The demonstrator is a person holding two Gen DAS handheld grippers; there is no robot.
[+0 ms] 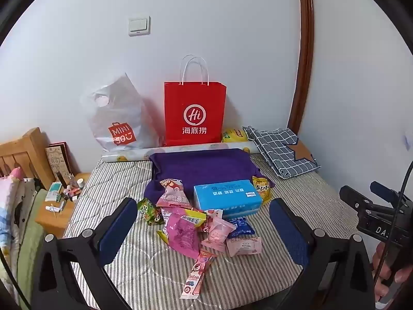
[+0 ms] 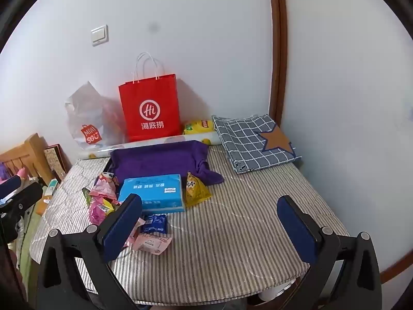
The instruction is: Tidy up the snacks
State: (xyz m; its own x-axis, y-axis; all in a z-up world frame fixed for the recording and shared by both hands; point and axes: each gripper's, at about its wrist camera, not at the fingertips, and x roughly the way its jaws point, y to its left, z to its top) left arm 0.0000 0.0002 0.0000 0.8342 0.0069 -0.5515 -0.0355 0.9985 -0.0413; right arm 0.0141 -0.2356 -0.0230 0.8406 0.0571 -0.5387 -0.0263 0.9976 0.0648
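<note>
Snack pile (image 1: 196,230) sits left of centre on the striped mattress (image 1: 124,180), near its front edge. Our left gripper (image 1: 204,230), jaws wide and empty, frames it dead ahead, so it's nearer. Right gripper (image 2: 209,227), also wide and empty, faces bare mattress; the pile lies off its left finger.

We look down along the right gripper (image 2: 209,222), its blue-padded jaws spread wide with nothing between them, over a striped table cover (image 2: 232,232); a blue box (image 2: 153,191) lies near the middle, touching a yellow snack packet (image 2: 195,190) on its right; a heap of pink snack packets (image 2: 103,199) spreads to its left, partly hidden by our left finger; a small dark blue packet (image 2: 154,223) lies just in front of the box; behind it sits a purple cloth (image 2: 160,161); a red paper bag (image 2: 151,111) stands upright against the wall, beside a white plastic bag (image 2: 85,121); a folded checked cloth (image 2: 255,142) with a star lies at far right; the left gripper (image 2: 15,196) shows at the left edge.
</note>
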